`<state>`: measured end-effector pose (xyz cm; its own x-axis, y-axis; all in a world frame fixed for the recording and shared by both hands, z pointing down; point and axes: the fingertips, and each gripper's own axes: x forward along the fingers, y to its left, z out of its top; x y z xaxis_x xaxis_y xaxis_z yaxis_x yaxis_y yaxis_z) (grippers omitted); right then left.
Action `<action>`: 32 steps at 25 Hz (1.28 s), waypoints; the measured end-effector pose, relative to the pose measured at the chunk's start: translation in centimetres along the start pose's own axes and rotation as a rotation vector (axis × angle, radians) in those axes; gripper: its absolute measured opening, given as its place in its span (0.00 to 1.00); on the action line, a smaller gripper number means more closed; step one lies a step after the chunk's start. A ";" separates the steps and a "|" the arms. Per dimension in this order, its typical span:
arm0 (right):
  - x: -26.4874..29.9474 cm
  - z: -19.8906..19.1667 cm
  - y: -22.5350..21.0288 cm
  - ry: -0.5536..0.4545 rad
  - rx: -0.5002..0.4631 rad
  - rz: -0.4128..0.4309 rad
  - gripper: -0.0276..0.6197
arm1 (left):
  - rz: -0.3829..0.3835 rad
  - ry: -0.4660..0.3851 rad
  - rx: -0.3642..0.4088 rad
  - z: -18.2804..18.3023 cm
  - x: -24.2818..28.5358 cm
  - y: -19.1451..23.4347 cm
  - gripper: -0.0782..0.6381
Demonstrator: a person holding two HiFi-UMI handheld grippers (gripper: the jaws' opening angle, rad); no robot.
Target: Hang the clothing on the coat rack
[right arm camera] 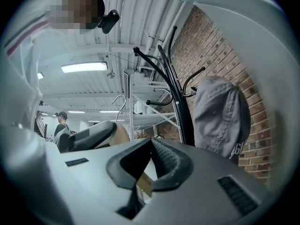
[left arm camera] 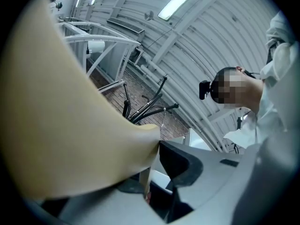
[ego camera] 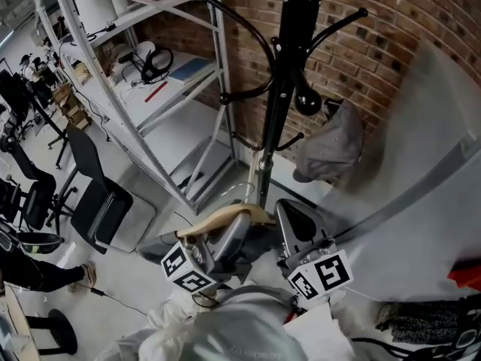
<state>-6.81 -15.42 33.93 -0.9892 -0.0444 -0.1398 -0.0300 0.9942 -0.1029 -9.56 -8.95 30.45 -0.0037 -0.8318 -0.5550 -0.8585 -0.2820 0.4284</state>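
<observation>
Left gripper [ego camera: 231, 232]: its jaws are closed on the wooden hanger [ego camera: 225, 218]. In the left gripper view the pale wood [left arm camera: 61, 125] fills the left side and runs down between the pads, so the hanger is carried by its body and its hook is left free.
Right gripper [ego camera: 293, 220]: the jaws are nearly together, with a small piece of tan wood in the gap. It seems to pinch the hanger's other end to keep it level and stop it swinging.
Hanger hook: it shows as a thin metal curve [right arm camera: 119, 102] pointing up in the right gripper view, ready to go over an arm of the rack.
Clothing: pale fabric [ego camera: 225, 329] bunches at the bottom of the head view, just under both grippers. Whether it is on the hanger or is the person's own clothing cannot be told.
Coat rack [ego camera: 289, 66]: a black pole just beyond the grippers, against the brick wall. Its upper curved arms [ego camera: 233, 13] are bare.
Cap [ego camera: 331, 145]: grey, hanging from a lower arm on the right, so that arm is taken.
Stage: judged as the approach, with the hanger low at the pole and not yet on an arm.
Next need: probably a lift to an upper arm, clear of the cap.
</observation>
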 end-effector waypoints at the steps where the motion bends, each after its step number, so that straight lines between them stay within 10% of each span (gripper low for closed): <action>1: 0.1 0.0 -0.2 0.002 -0.003 -0.002 0.08 | -0.002 0.000 -0.007 -0.1 0.2 0.3 0.25; 32: 5.6 -0.7 -0.8 -0.011 -0.121 -0.534 0.08 | -0.398 0.224 -0.323 2.1 3.0 8.1 0.25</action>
<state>-12.47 -16.39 33.86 -0.8305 -0.5460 -0.1099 -0.5443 0.8375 -0.0482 -17.56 -12.68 30.77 0.4280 -0.7026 -0.5685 -0.5704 -0.6979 0.4331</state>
